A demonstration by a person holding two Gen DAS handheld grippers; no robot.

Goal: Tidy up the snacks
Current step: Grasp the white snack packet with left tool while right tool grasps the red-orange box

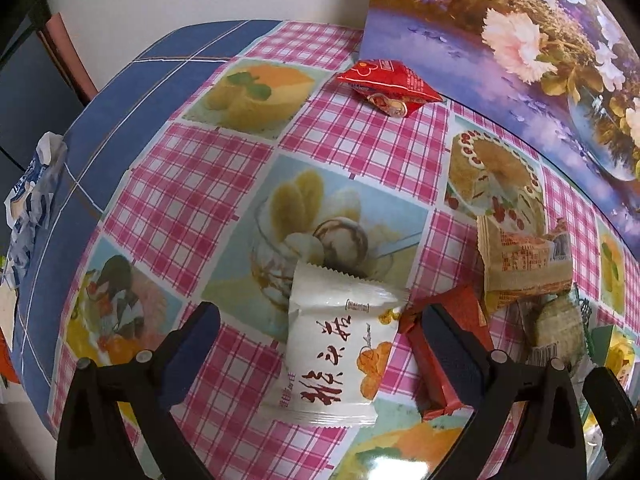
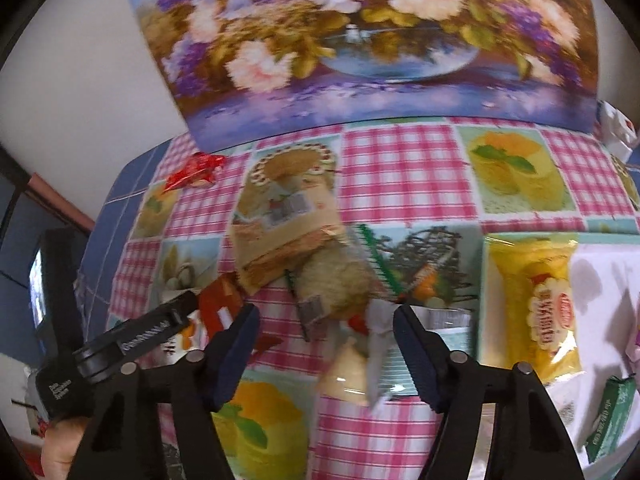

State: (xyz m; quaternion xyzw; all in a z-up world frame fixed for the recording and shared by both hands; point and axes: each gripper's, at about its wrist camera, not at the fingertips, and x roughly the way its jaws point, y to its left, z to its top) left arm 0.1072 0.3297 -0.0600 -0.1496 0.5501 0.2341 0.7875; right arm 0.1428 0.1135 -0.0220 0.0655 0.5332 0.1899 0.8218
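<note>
My left gripper [image 1: 318,324] is open low over the checked tablecloth [image 1: 360,140]. A white snack packet with red characters [image 1: 336,344] lies flat between its fingers, apart from both. A red box [image 1: 452,340] sits against the right finger. My right gripper [image 2: 326,340] is also open, with a cream snack in a crumpled white wrapper [image 2: 352,364] lying between its fingers. A tan packet [image 2: 280,232] and a greenish round cake packet [image 2: 336,280] lie just ahead of it. A yellow packet [image 2: 540,308] rests to the right.
A flower picture [image 1: 520,40] leans against the wall at the table's back. A red packet [image 1: 388,84] lies near its base. A blue-white wrapper [image 1: 32,184] sits at the far left edge. A green packet [image 2: 612,412] lies on white paper [image 2: 600,280] at the right.
</note>
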